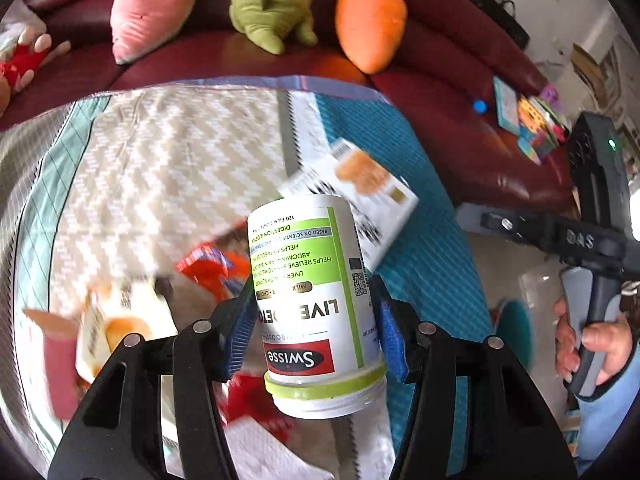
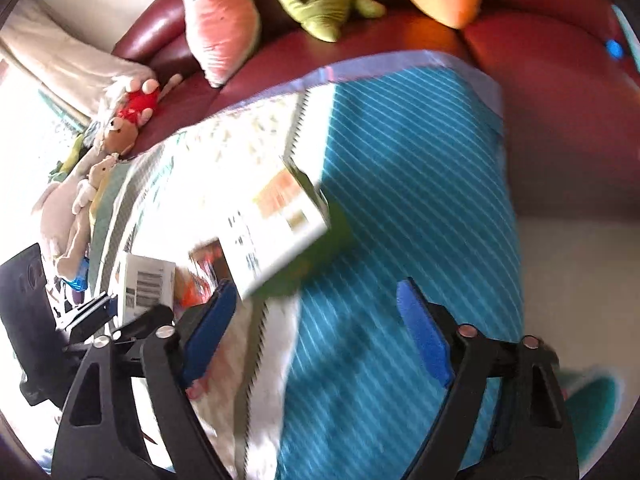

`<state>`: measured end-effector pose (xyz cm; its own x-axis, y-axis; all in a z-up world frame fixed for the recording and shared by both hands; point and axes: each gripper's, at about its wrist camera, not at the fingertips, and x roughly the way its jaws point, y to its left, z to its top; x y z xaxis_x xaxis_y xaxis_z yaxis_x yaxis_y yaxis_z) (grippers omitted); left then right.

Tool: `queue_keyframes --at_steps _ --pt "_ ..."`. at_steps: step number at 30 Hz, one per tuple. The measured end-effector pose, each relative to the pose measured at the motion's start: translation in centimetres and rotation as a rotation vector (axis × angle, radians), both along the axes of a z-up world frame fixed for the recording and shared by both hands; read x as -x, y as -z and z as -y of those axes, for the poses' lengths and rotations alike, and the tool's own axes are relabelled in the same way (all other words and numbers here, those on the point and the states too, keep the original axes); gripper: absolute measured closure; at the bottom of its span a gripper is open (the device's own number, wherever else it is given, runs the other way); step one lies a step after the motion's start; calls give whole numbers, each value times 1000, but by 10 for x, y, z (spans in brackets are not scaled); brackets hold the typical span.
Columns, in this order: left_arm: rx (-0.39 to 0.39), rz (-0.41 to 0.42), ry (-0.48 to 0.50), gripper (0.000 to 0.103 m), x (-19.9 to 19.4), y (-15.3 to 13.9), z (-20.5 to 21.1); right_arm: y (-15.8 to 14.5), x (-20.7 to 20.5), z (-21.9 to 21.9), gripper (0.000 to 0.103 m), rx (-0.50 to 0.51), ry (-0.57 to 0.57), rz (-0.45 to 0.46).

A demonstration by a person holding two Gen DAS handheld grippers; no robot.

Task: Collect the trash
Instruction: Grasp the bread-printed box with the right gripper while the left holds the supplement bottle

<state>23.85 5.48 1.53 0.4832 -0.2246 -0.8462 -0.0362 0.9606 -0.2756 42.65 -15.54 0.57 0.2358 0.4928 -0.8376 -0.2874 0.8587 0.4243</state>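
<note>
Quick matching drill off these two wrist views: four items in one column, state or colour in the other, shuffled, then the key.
Items:
1. supplement bottle
2. right gripper
3. carrot plush
4. printed carton

States:
A. orange, leaning on the red sofa
B. jaws apart, nothing between the pads
C. clamped between the blue pads of the left gripper
D. lying on the patterned cloth, blurred

Pairs: 1-C, 2-B, 3-A, 4-D
</note>
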Motion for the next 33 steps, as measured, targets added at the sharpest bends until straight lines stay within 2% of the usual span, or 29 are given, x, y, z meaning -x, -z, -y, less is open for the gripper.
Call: queue_keyframes --at_steps 2,6,11,15,17,20,23,27,28,30,33 --pt "8 -15 -8 48 -10 5 -10 4 -19 -10 51 -30 -24 -16" --pt "6 -38 -5 48 -23 15 -12 19 -50 -29 52 -50 -55 -41" --pt "14 -74 -14 48 -33 36 -20 40 -65 -41 52 -50 -109 -73" --pt "30 -96 -23 48 -37 48 -23 48 -53 -48 53 -72 -143 -95" --pt "23 -92 -17 48 -35 49 -21 42 -39 -49 71 -92 -162 -81" --pt "35 -93 -9 48 -31 50 -20 29 -23 -47 88 -143 -172 -69" --pt "30 -86 -8 48 -23 48 -20 21 -5 -50 93 -191 -202 -90" --pt "38 -94 -13 48 -13 50 -23 25 9 -60 93 -192 -200 -110" --pt "36 -96 -18 48 -11 50 -24 24 13 -63 98 -187 -194 -104" --pt "24 -89 -29 49 -3 47 -26 13 29 -67 100 -172 -176 -47" --pt "24 -72 -35 49 7 38 -28 -4 43 -57 102 -219 -137 -12"
